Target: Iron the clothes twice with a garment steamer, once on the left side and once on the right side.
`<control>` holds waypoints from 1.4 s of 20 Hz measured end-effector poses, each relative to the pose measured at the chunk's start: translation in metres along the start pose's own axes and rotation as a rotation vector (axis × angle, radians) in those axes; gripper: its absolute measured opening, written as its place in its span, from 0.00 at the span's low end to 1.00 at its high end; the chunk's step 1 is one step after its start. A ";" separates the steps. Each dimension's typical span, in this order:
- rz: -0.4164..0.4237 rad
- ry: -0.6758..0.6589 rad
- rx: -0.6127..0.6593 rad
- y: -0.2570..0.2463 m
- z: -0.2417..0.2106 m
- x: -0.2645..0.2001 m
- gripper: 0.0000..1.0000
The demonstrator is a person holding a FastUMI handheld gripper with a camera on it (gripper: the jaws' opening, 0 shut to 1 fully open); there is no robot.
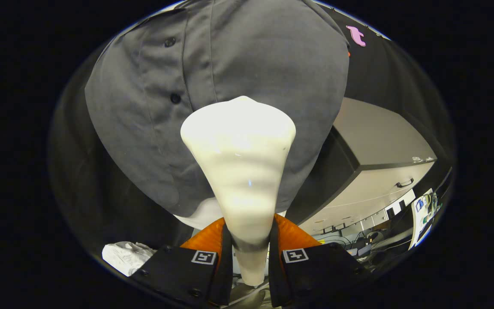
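Gripper view: gripper (250, 251) clamped on the narrow handle of a cream-white, cone-shaped plastic garment steamer (240, 163), both fingers pressing its sides. Wide steamer head just ahead of the fingers, up against a dark grey button-front shirt (247, 56) hanging beyond, hiding the shirt's lower middle. Two dark buttons (175, 98) on the placket beside the head. Right of the shirt, a pale grey cabinet (380, 141) with a dark handle. Near the left finger, crumpled white cloth (122, 255).
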State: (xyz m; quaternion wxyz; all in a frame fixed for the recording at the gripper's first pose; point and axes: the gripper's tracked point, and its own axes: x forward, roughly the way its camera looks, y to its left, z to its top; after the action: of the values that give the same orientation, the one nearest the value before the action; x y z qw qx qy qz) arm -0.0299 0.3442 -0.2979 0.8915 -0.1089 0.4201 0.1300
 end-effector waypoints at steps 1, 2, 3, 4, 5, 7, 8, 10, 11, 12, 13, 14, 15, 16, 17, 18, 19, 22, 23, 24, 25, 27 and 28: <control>0.005 -0.022 -0.001 0.003 0.012 -0.011 0.42; 0.009 -0.044 -0.002 0.006 0.025 -0.021 0.42; 0.012 -0.067 -0.004 0.008 0.036 -0.031 0.42; 0.014 -0.092 -0.005 0.011 0.049 -0.041 0.42; 0.018 -0.115 -0.007 0.015 0.060 -0.050 0.42; 0.033 -0.157 -0.014 0.026 0.082 -0.067 0.42; 0.042 -0.174 -0.020 0.033 0.092 -0.076 0.42; 0.059 -0.211 -0.030 0.046 0.110 -0.085 0.42; 0.070 -0.221 -0.044 0.055 0.118 -0.088 0.42; 0.080 -0.228 -0.058 0.063 0.124 -0.091 0.42; 0.088 -0.242 -0.070 0.073 0.131 -0.093 0.42; 0.094 -0.252 -0.079 0.081 0.138 -0.094 0.42; 0.100 -0.260 -0.087 0.091 0.145 -0.096 0.42; 0.104 -0.268 -0.092 0.099 0.151 -0.097 0.42; 0.108 -0.273 -0.095 0.106 0.155 -0.099 0.42; 0.113 -0.278 -0.095 0.113 0.158 -0.101 0.42; 0.117 -0.280 -0.095 0.118 0.161 -0.102 0.42; 0.120 -0.282 -0.100 0.134 0.169 -0.099 0.42; 0.120 -0.282 -0.104 0.141 0.169 -0.093 0.42; 0.120 -0.278 -0.107 0.146 0.170 -0.089 0.42; 0.118 -0.272 -0.111 0.152 0.171 -0.085 0.42; 0.117 -0.257 -0.117 0.157 0.167 -0.078 0.42; 0.119 -0.252 -0.124 0.160 0.164 -0.074 0.42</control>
State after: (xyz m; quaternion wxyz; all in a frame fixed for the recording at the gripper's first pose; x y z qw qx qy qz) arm -0.0085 0.5344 -0.1517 0.9194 -0.1216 0.3019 0.2207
